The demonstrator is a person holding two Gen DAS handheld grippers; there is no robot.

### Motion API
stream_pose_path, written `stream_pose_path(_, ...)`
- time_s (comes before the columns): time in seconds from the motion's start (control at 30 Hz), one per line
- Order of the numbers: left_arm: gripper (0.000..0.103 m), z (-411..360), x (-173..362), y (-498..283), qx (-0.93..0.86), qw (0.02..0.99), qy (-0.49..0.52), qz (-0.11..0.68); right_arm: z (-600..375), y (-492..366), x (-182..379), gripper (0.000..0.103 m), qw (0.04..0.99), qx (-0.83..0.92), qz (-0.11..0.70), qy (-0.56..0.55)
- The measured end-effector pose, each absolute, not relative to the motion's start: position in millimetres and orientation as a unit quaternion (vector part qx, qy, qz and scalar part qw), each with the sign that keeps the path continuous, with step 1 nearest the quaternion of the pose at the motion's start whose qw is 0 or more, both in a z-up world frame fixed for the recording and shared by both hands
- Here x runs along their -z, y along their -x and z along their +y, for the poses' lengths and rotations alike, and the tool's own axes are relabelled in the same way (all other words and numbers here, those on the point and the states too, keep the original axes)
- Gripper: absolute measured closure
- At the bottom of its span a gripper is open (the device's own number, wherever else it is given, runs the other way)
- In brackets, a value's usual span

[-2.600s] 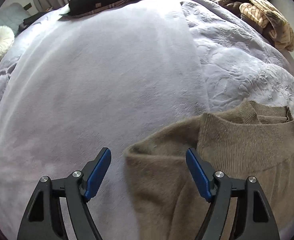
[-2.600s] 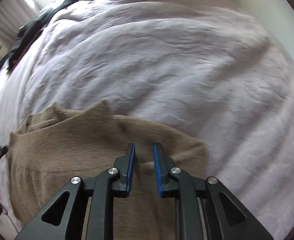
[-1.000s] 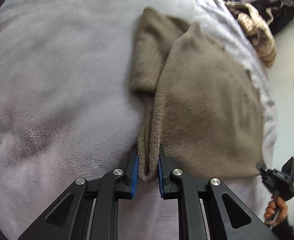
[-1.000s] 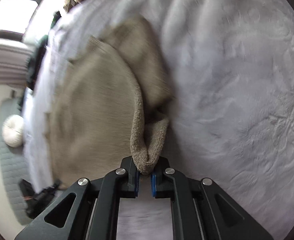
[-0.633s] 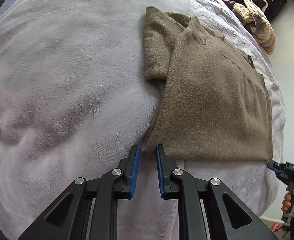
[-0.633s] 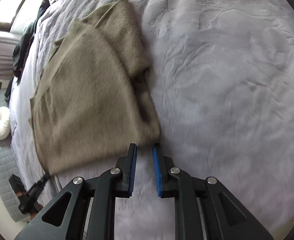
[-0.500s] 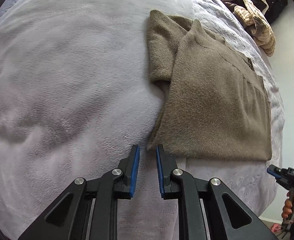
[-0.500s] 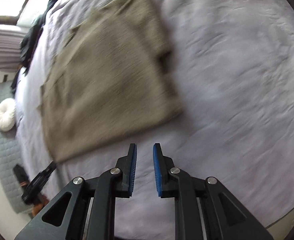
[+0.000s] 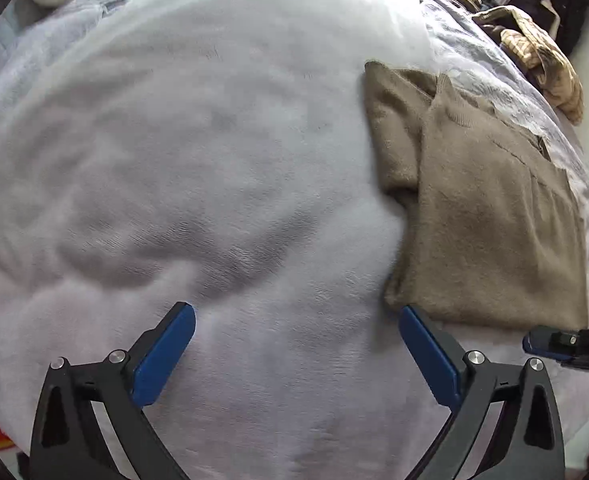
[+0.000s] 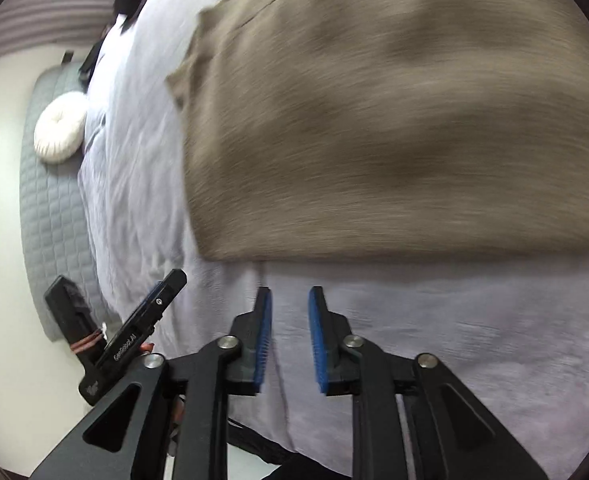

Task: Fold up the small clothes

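A tan knit sweater (image 9: 490, 216) lies folded flat on the pale lilac bedspread (image 9: 214, 160), at the right of the left wrist view. My left gripper (image 9: 294, 340) is open wide and empty, its right pad (image 9: 426, 348) just short of the sweater's near corner. In the right wrist view the sweater (image 10: 394, 112) fills the upper frame, blurred. My right gripper (image 10: 289, 338) is empty above the bedspread (image 10: 454, 320), just short of the sweater's near edge, its jaws a narrow gap apart. The left gripper shows at the left of the right wrist view (image 10: 134, 332).
A striped tan garment (image 9: 542, 56) and dark clothes (image 9: 554, 4) lie at the bed's far right. A white round cushion (image 10: 60, 128) rests on a grey quilted headboard (image 10: 50, 216). The bed's edge is close on the right.
Both grippers let go of the sweater's folded edge and drew back. The left gripper has since opened wide and shifted left; the right gripper swung along the sweater's near edge.
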State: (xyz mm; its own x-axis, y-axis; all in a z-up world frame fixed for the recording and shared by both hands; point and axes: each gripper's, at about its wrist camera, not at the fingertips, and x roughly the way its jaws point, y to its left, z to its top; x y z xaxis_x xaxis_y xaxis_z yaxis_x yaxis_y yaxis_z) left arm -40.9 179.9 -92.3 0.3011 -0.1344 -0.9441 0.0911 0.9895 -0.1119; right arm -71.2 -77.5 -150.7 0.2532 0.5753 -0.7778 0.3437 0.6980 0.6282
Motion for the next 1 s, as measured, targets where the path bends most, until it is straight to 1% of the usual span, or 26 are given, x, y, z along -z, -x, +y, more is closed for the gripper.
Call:
stream_pose_path(0.03,0.001,182.5,93.2,41.9,0.067,0.807,0.014,0.586,-69.9,67.7,150.8,0.062,0.694,-0.089,0.607,-0.376)
stream_pose_path(0.07,0.001,186.6,94.2,42.9,0.06,0.809,0.015,0.584,-62.5,65.3,150.3,0.053,0.694,-0.094,0.608,-0.373)
stream_pose_path(0.2,0.001,202.1,97.5,40.9,0.035,0.81,0.031,0.584,-43.1,57.2,153.3,0.052,0.687,-0.105,0.61,-0.38)
stream_pose_path(0.3,0.001,214.2,92.6,41.2,0.009,0.824,0.044,0.564,-37.5,51.8,160.8,0.051,0.677,-0.104,0.596,-0.419)
stream_pose_path(0.37,0.001,217.8,87.2,39.7,0.007,0.833,0.051,0.551,-35.9,53.6,170.7,0.044,0.666,-0.095,0.583,-0.456)
stream_pose_path(0.53,0.001,222.1,81.3,38.0,0.026,0.842,0.055,0.536,-37.8,63.8,198.8,0.044,0.63,-0.068,0.526,-0.568)
stream_pose_path(0.63,0.001,219.8,72.8,35.5,0.029,0.848,0.058,0.525,-40.4,68.2,209.6,0.044,0.626,-0.045,0.49,-0.605)
stream_pose_path(0.73,0.001,214.0,64.3,36.1,0.023,0.859,0.039,0.509,-43.2,71.9,218.8,0.043,0.62,-0.017,0.454,-0.64)
stream_pose_path(0.8,0.001,210.9,57.4,35.5,0.032,0.867,0.034,0.496,-44.7,71.5,217.4,0.041,0.621,-0.014,0.444,-0.646)
stream_pose_path(1.0,0.001,207.5,40.5,32.2,0.072,0.878,0.054,0.47,-41.4,54.5,188.0,0.04,0.668,-0.067,0.404,-0.621)
